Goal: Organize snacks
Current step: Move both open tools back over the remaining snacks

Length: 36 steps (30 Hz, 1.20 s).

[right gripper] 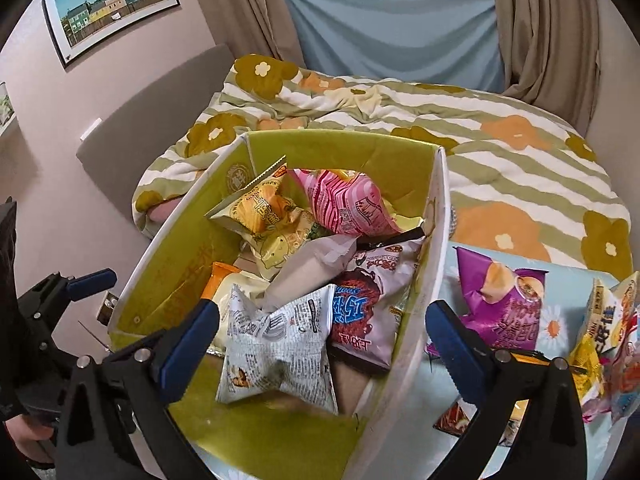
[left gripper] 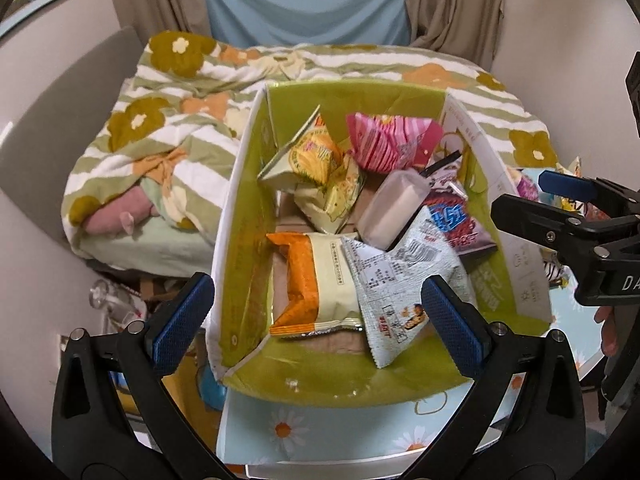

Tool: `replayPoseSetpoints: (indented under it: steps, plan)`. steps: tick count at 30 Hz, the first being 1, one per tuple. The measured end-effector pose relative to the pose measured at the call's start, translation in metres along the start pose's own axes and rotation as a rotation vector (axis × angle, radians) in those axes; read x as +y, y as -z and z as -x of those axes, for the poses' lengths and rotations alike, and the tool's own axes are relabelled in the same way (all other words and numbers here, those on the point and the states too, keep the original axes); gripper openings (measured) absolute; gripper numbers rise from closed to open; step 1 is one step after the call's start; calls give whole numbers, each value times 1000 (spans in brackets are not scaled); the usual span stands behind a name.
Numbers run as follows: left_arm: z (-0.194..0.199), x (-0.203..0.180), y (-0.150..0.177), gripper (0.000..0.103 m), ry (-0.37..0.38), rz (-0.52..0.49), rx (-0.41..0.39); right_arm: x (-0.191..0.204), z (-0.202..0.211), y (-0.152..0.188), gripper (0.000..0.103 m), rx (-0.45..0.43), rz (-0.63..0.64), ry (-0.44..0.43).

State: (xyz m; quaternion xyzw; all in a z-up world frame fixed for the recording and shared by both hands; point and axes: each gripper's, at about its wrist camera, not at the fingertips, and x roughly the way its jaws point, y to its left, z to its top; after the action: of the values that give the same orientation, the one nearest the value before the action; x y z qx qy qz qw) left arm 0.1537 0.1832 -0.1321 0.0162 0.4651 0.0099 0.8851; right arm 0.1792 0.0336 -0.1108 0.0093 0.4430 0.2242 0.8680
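A green-lined cardboard box (left gripper: 248,216) stands on the table and holds several snack packets: a yellow one (left gripper: 316,156), a pink striped one (left gripper: 384,140), an orange-and-cream one (left gripper: 316,284) and a white printed one (left gripper: 400,276). The box (right gripper: 180,272) shows in the right wrist view too. My left gripper (left gripper: 316,316) is open and empty above the box's near end. My right gripper (right gripper: 322,328) is open and empty, straddling the box's right wall above the white packet (right gripper: 280,344). A purple packet (right gripper: 504,308) and several more packets (right gripper: 608,328) lie on the table outside the box, to its right.
The table has a light blue daisy-print cover (left gripper: 288,432). Behind the box is a bed with a green striped floral blanket (left gripper: 168,128). Curtains (right gripper: 552,28) and a framed picture (right gripper: 112,4) are on the far walls. The right gripper (left gripper: 560,216) shows at the right edge of the left wrist view.
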Motion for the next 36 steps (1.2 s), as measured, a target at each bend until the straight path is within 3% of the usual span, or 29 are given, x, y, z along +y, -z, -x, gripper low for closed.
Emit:
replayPoseSetpoints:
  steps: [9,13,17,25,31,36]
  plan:
    - [41,-38,-9,103,67,-69,-84,-12,64,9,103,-86,-20,44]
    - [55,-73,-16,103,122,-135,-129,-34,99,19,103,-113,-52,61]
    - [57,-112,-20,103,166,-185,-136,-68,132,32,103,-131,-80,141]
    - [44,-196,-13,103,256,-222,-86,-155,167,54,103,-114,-129,271]
    - [7,-251,-6,103,246,-208,-14,-215,169,69,103,-58,-166,293]
    - [-25,-265,0,103,230,-149,44,-252,155,81,103,8,-163,303]
